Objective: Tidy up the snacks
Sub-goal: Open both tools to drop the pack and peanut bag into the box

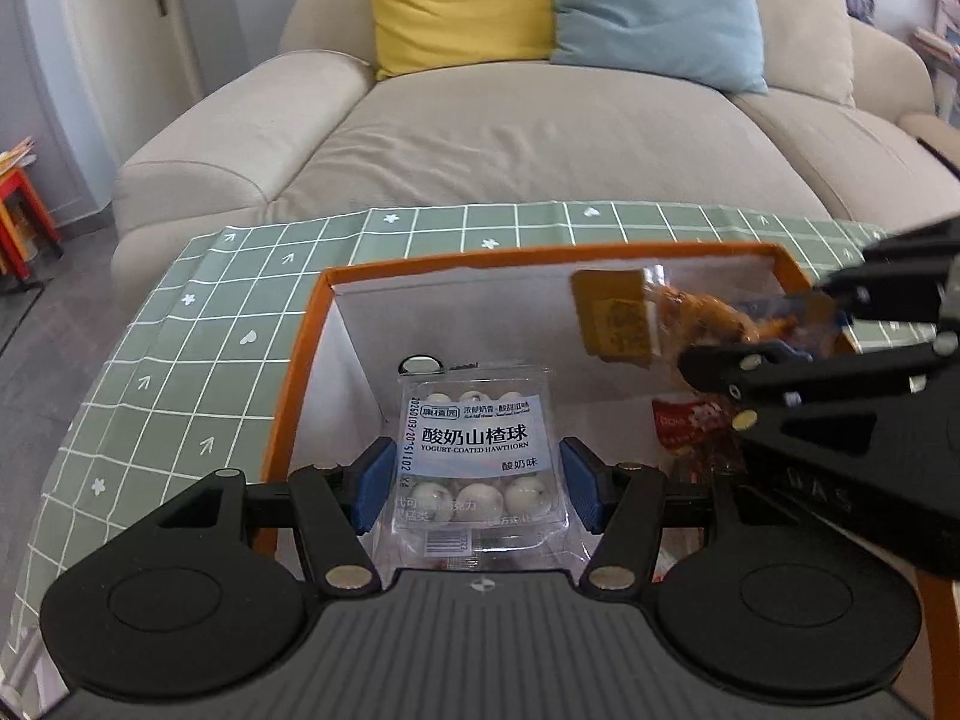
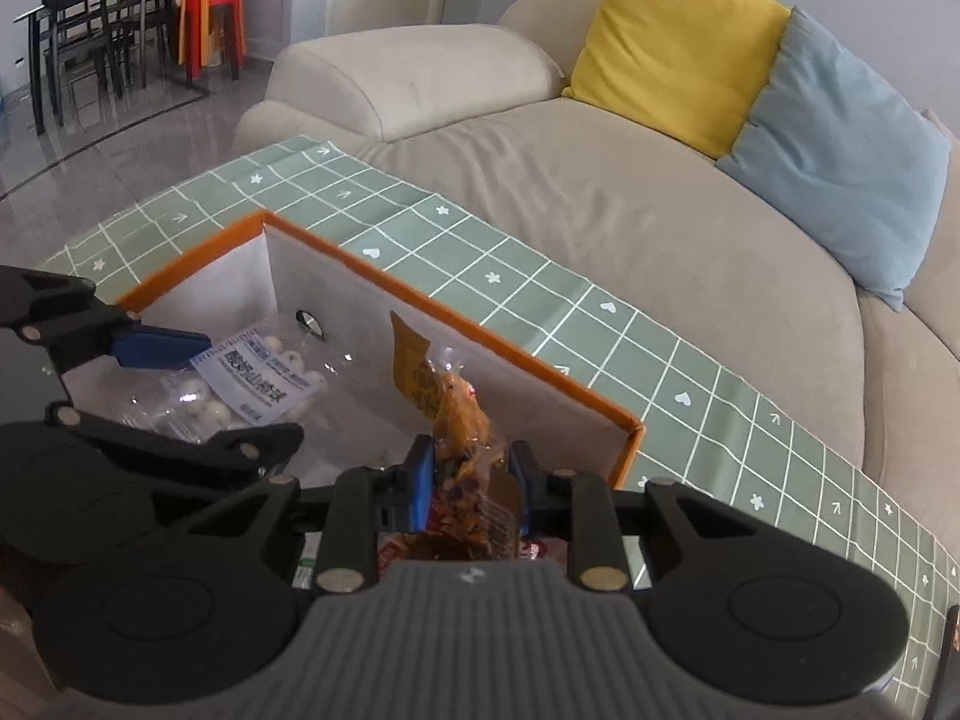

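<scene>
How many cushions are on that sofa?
2. A yellow cushion leans on the sofa backrest, and a light blue cushion sits right beside it, touching it. Part of the sofa is out of frame, so more may be hidden.

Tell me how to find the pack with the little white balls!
Look at the green checked tablecloth, then inside the orange-edged box on it. The clear pack sits between the left gripper's blue pads; unlike the orange snack bag nearby, it shows white balls.

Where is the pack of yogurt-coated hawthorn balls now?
The hawthorn pack is between the left gripper's blue pads, over the left part of the orange-rimmed box, left of the right gripper's orange snack bag.
</scene>
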Demonstrator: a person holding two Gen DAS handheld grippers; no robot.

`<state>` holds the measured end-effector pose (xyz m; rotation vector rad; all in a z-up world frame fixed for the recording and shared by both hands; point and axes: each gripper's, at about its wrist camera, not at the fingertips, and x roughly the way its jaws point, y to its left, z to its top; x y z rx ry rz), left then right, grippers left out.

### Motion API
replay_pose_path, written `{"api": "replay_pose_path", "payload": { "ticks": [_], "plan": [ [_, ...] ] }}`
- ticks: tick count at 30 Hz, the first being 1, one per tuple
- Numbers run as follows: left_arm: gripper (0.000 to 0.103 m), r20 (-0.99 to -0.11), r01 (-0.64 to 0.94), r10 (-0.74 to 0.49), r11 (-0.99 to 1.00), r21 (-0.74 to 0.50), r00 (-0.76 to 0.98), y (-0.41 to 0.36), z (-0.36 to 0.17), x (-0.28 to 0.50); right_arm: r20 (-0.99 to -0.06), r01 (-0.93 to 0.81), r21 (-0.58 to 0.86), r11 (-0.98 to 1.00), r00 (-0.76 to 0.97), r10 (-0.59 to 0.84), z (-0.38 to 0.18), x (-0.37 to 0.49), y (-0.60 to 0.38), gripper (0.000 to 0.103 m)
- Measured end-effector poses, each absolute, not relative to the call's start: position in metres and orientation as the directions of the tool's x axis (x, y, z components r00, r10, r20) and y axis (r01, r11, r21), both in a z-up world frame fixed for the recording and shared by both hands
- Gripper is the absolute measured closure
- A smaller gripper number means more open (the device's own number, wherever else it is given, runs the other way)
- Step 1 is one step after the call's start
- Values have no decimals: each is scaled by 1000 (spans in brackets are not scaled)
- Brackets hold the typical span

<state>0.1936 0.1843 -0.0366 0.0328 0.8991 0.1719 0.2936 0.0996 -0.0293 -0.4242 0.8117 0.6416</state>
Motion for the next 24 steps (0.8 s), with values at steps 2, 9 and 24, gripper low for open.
{"api": "replay_pose_path", "payload": {
  "ticks": [2, 9, 24],
  "plan": [
    [35, -776, -122, 176, 984, 127, 606, 182, -39, 194, -781, -683, -101, 723, 505, 367, -30, 294, 100, 79],
    [30, -764, -86, 186, 982, 169, 617, 176, -42, 189, -809, -685, -39, 728, 449, 380, -32, 294, 101, 75],
    [15, -769, -132, 77, 991, -9, 634, 180, -14, 151, -801, -570, 220, 792, 359, 480, 6, 290, 57, 46]
  ]
}}
